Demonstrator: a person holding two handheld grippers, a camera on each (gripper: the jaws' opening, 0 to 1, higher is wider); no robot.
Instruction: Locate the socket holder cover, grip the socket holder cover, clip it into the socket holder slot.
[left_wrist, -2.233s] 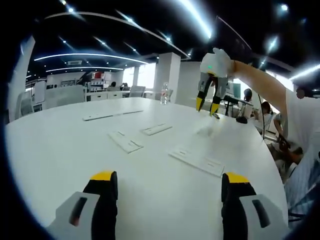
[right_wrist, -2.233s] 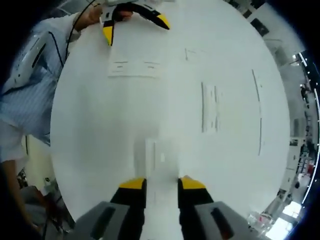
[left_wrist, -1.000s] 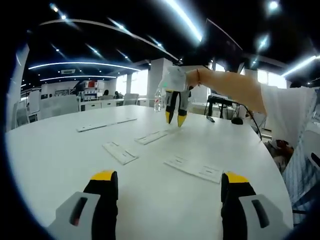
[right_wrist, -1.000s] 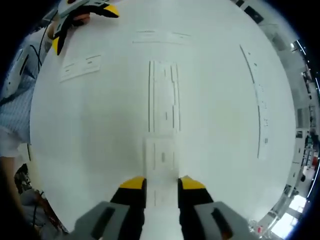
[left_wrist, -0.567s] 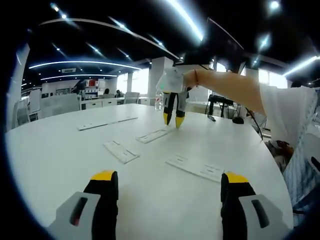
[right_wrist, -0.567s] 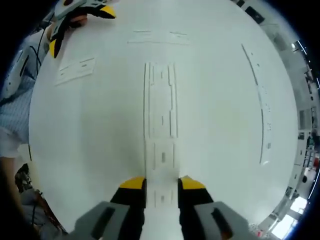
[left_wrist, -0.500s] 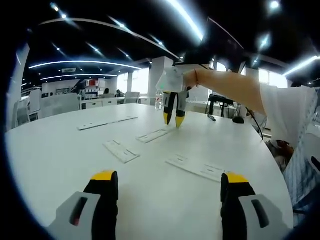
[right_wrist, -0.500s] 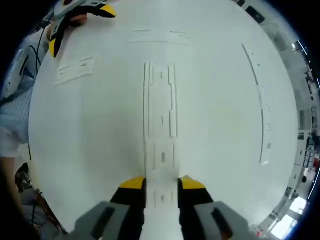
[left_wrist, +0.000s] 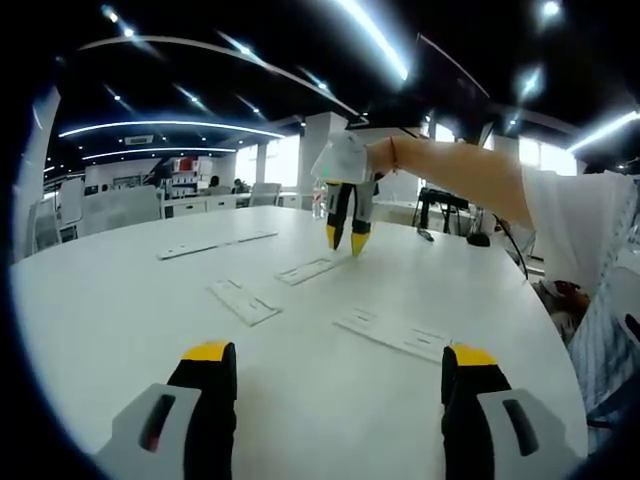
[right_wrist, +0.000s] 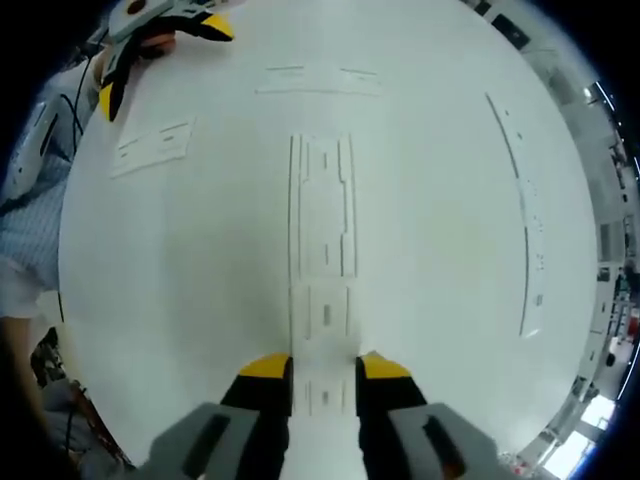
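In the right gripper view my right gripper (right_wrist: 324, 366) is shut on a white socket holder cover (right_wrist: 324, 320), which sticks out ahead of the yellow tips. The cover's far end meets the near end of a long white socket holder (right_wrist: 323, 208) lying flat on the white table (right_wrist: 200, 300). In the left gripper view the right gripper (left_wrist: 343, 240) hangs tips down over that holder (left_wrist: 310, 269). My left gripper (left_wrist: 340, 356) stands open low over the table's near part, nothing between its fingers.
More white strips lie on the table: one short (left_wrist: 243, 301), one near me (left_wrist: 392, 333), one long and far (left_wrist: 214, 244). In the right gripper view a long strip (right_wrist: 526, 215) runs along the right. A person's arm (left_wrist: 470, 180) and shirt (right_wrist: 40, 200) flank the table's edge.
The right gripper carried the cover from the table's right part to above the holder, then eased it slightly closer along the holder's axis. The left gripper has kept still.
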